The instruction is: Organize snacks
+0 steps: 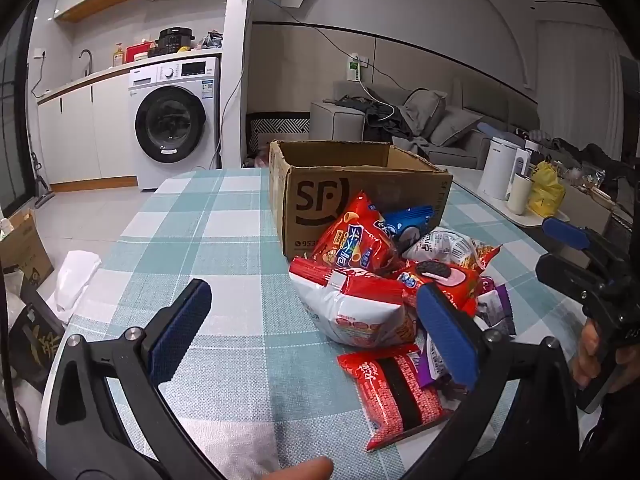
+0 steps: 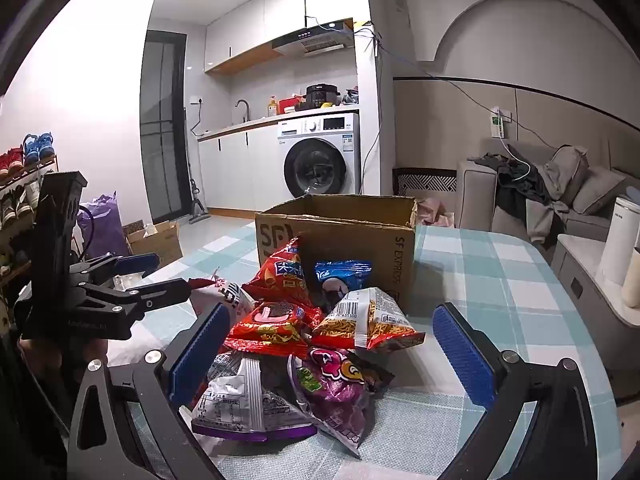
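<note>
A heap of snack packets (image 1: 384, 280) lies on the checked tablecloth in front of an open cardboard box (image 1: 352, 188). In the left wrist view my left gripper (image 1: 312, 332) is open, near the table, with a white-and-red bag (image 1: 352, 312) and a red flat packet (image 1: 396, 392) by its right finger. My right gripper (image 2: 332, 356) is open too, its fingers wide on either side of a purple packet (image 2: 336, 392) and a grey-and-purple packet (image 2: 244, 404). The box (image 2: 344, 240) stands behind the heap. Each gripper shows in the other's view: right gripper (image 1: 580, 256), left gripper (image 2: 148, 276).
The table (image 1: 208, 220) has a teal-and-white checked cloth. A side counter with a white kettle (image 1: 500, 168) and a yellow bag is to the right. A washing machine (image 2: 320, 156), a sofa (image 2: 540, 192) and floor boxes lie beyond. A fingertip (image 1: 308, 468) shows at the bottom edge.
</note>
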A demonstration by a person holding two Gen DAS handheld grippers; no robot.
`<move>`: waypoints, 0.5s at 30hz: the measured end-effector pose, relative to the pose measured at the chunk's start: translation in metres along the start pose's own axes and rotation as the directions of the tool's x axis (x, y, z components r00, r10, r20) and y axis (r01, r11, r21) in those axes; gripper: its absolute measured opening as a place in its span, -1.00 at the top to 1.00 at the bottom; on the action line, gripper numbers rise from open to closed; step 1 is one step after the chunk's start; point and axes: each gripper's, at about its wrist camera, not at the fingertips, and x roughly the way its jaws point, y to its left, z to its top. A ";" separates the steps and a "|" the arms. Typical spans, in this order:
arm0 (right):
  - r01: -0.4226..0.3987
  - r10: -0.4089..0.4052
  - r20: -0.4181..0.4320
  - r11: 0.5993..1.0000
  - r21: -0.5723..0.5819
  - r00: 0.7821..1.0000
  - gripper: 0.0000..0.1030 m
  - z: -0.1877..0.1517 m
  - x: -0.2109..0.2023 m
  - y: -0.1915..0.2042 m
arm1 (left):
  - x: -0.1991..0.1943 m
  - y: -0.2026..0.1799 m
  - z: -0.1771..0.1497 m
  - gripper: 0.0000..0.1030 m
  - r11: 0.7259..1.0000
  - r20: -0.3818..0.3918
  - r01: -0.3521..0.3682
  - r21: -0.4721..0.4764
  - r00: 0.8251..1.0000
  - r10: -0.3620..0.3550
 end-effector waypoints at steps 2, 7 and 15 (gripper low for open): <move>0.000 0.000 -0.004 1.000 -0.002 1.000 -1.00 0.000 0.000 0.000 | 0.000 0.000 0.000 -0.98 1.000 -0.003 0.000 0.001 1.000 0.000; 0.002 -0.002 0.000 1.000 0.002 1.000 -1.00 0.000 0.000 0.000 | 0.000 0.000 0.000 -0.98 1.000 -0.003 -0.003 0.003 1.000 0.003; 0.000 0.000 -0.004 1.000 0.001 1.000 -1.00 0.000 -0.001 0.001 | 0.000 0.000 0.000 -0.98 1.000 -0.002 -0.005 0.007 1.000 0.005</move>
